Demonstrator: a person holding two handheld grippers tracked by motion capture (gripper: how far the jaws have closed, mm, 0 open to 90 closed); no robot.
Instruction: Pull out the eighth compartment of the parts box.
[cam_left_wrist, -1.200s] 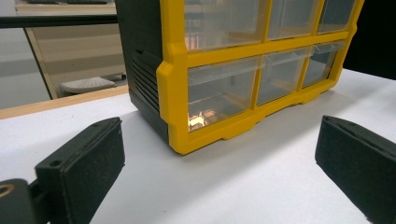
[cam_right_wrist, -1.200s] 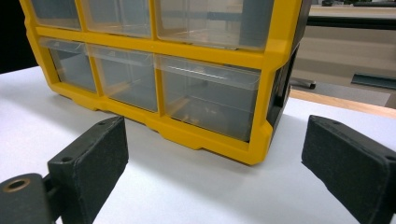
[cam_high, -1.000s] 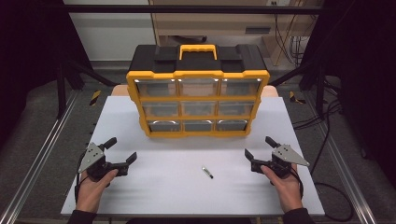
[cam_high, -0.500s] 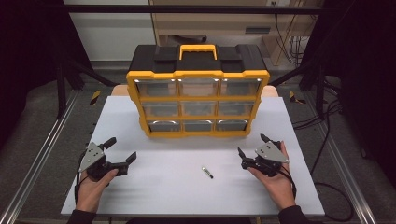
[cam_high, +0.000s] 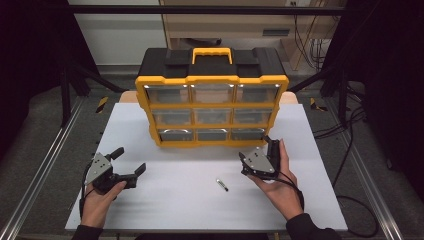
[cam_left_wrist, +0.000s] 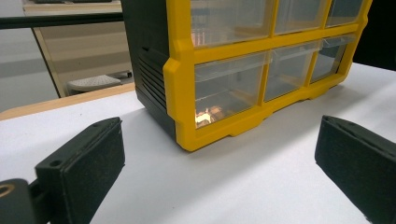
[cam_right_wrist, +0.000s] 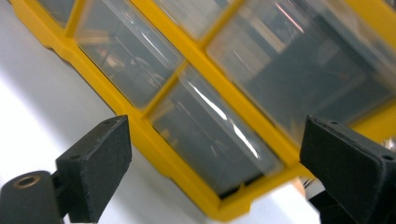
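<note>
Organizer (cam_high: 212, 110)'s drawers all sit closed; my right tool (cam_high: 260, 150), spread wide, nears its bottom-right drawer (cam_high: 247, 134); nothing is gripped yet, left tool (cam_high: 128, 162) spread too.

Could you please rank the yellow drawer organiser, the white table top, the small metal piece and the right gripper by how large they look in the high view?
1. white table top
2. yellow drawer organiser
3. right gripper
4. small metal piece, by far the smallest
</note>
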